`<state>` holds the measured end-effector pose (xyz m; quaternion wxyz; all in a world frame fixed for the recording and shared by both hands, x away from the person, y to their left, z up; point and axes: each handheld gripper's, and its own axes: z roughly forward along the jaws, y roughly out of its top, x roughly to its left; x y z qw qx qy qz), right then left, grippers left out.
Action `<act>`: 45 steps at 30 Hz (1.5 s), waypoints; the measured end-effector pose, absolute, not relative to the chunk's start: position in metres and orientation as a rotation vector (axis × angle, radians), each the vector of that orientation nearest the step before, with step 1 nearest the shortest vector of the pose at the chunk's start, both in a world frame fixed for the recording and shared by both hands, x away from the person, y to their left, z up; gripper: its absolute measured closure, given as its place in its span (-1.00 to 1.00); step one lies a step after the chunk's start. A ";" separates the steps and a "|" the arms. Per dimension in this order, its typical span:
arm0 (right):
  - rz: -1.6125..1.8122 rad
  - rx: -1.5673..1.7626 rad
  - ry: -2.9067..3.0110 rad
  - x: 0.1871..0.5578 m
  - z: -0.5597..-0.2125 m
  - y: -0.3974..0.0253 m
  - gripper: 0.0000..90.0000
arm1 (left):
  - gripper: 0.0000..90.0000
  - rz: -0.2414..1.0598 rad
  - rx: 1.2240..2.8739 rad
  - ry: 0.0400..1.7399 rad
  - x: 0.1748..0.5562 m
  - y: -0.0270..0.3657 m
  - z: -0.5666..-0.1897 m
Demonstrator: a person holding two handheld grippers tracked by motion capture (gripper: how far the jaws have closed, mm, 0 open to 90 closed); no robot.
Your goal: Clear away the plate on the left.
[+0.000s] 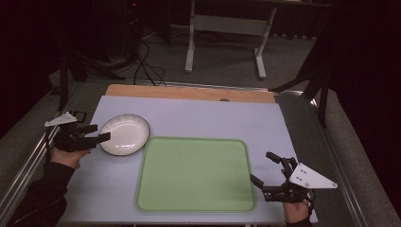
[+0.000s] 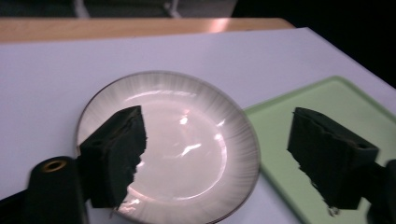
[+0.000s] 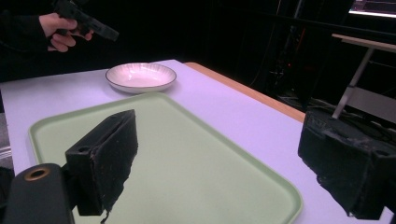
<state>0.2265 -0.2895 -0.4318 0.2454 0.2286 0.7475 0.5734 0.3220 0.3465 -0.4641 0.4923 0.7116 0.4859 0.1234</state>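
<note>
The round white ceramic plate with a thin dark rim (image 2: 187, 140) looks glossy, its border finely ribbed. The pale green rectangular plastic tray (image 1: 194, 175) is smooth and matt. The lilac table cover (image 1: 213, 118) looks matt; a bare wooden edge (image 1: 189, 92) shows behind it.

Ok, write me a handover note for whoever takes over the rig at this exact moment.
Left gripper: open, holding nothing, fingers at the left rim of the plate.
Right gripper: open, holding nothing, at the right edge of the tray.
Plate sits on the mat, just off the tray's far left corner. Tray holds nothing.
Done: nothing gripped yet.
Left: probably grip the plate; the tray looks like its likely destination.
</note>
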 end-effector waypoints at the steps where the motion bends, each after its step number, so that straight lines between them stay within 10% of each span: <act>1: 1.565 0.622 2.042 0.227 -0.432 -0.289 -0.74 | -0.54 0.307 1.727 1.207 0.323 0.347 -0.466; 17: 1.539 0.605 2.058 0.226 -0.432 -0.286 -0.72 | -0.42 0.210 1.729 1.485 0.341 0.357 -0.497; 45: 1.516 0.600 2.074 0.225 -0.433 -0.283 -0.72 | 0.55 0.026 1.610 1.803 0.370 0.368 -0.518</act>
